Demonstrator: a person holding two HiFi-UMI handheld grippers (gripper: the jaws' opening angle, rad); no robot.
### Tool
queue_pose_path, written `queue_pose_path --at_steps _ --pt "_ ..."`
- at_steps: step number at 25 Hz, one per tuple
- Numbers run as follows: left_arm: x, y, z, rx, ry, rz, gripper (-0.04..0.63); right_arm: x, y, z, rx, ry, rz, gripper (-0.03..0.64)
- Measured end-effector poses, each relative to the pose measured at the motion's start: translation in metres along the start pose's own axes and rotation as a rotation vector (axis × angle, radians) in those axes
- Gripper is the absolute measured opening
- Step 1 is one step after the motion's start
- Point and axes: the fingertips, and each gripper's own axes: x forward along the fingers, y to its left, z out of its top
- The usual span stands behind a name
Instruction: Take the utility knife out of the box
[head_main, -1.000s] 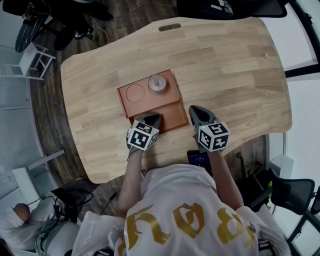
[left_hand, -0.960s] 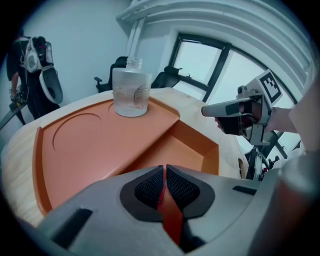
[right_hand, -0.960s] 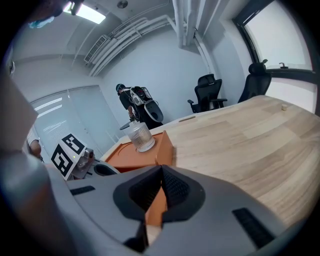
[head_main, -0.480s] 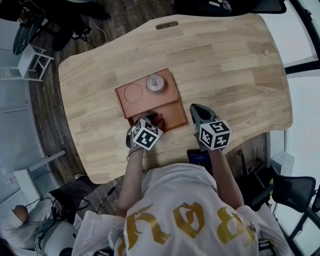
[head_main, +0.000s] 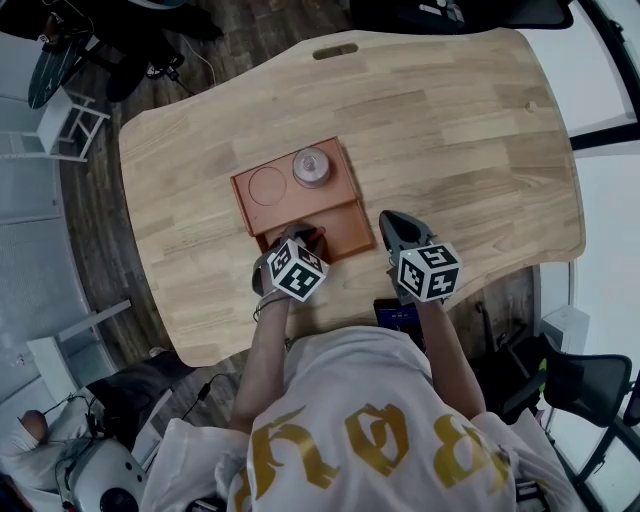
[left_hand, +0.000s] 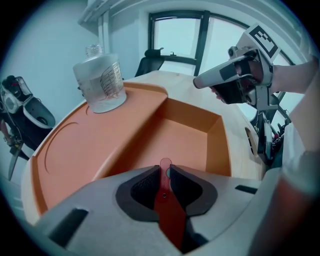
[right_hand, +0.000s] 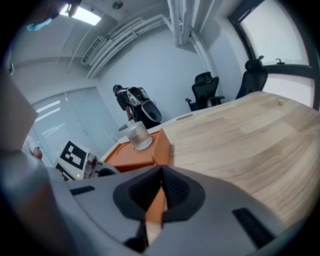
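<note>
A slim red utility knife (left_hand: 167, 202) is clamped between the pads of my left gripper (left_hand: 165, 172), its rounded end poking out past the tips. This gripper hovers over the deep compartment of the orange box (left_hand: 192, 137), at the box's near edge (head_main: 340, 240) in the head view, where the knife (head_main: 318, 237) shows as a red sliver at the left gripper (head_main: 303, 240). My right gripper (head_main: 392, 222) is shut on nothing, just right of the box's near right corner (right_hand: 161, 145). In its own view the right gripper (right_hand: 161, 174) has its jaws closed together.
A clear glass jar (head_main: 312, 167) stands on the box's raised shelf, beside a round recess (head_main: 268, 185). The wooden table (head_main: 460, 130) stretches far and right. Office chairs and a parked scooter stand on the floor behind the table.
The left gripper has lifted and tilted at the box's near compartment, and the red knife now shows in its jaws. The right gripper has barely moved.
</note>
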Motion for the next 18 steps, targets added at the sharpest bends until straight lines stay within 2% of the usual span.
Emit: queue_pose_path --at_steps 6,10,18 --pt "-0.001 0.003 0.001 -0.057 -0.002 -0.006 0.058 -0.006 -0.001 0.004 0.005 -0.015 -0.005 0.011" --pt "-0.002 0.004 0.003 -0.056 -0.006 0.003 0.055 -0.009 -0.001 0.005 0.014 -0.024 -0.008 0.011" --pt "-0.011 0.000 0.016 -0.051 -0.068 0.015 0.055 -0.015 0.000 0.011 -0.001 -0.045 -0.006 0.011"
